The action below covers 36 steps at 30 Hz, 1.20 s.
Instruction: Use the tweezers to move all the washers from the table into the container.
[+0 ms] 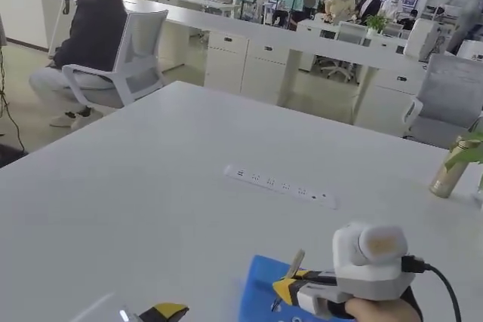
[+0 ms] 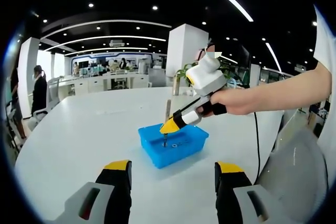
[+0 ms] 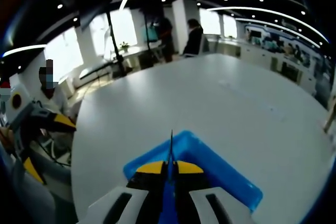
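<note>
The white tabletop (image 1: 151, 186) carries a blue rectangular plastic container (image 2: 157, 160), at 12 o'clock from my left hand-held gripper (image 2: 173, 182), whose jaws are spread and empty. My right hand-held gripper (image 2: 169, 126) pinches thin metal tweezers (image 2: 167, 107), their tips down inside the container.

Left hand-held gripper (image 2: 173, 166) spread, right (image 3: 169, 167) clamped
</note>
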Each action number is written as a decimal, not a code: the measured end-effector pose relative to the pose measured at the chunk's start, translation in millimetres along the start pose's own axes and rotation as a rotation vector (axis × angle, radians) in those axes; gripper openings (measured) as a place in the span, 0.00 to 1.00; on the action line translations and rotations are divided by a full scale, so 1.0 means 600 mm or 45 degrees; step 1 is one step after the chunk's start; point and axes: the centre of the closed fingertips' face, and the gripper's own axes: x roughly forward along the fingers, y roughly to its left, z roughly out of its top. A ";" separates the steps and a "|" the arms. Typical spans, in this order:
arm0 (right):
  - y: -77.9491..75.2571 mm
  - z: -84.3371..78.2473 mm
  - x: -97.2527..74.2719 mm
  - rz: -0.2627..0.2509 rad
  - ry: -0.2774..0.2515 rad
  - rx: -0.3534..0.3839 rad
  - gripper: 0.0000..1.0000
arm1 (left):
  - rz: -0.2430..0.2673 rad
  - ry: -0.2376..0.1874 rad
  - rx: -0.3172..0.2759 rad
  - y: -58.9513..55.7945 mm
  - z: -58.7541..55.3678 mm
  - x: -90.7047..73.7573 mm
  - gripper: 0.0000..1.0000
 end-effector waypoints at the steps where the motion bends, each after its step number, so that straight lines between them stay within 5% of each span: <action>1: 0.001 -0.001 0.001 0.002 0.005 -0.004 0.03 | 0.001 0.001 -0.001 0.000 0.000 0.000 0.63; 26: 0.009 -0.034 0.018 0.020 0.095 -0.081 0.03 | 0.005 0.009 0.010 -0.001 -0.002 0.001 0.61; 36: 0.009 -0.033 0.019 0.014 0.073 -0.086 0.03 | 0.002 0.012 0.013 -0.001 -0.002 0.001 0.61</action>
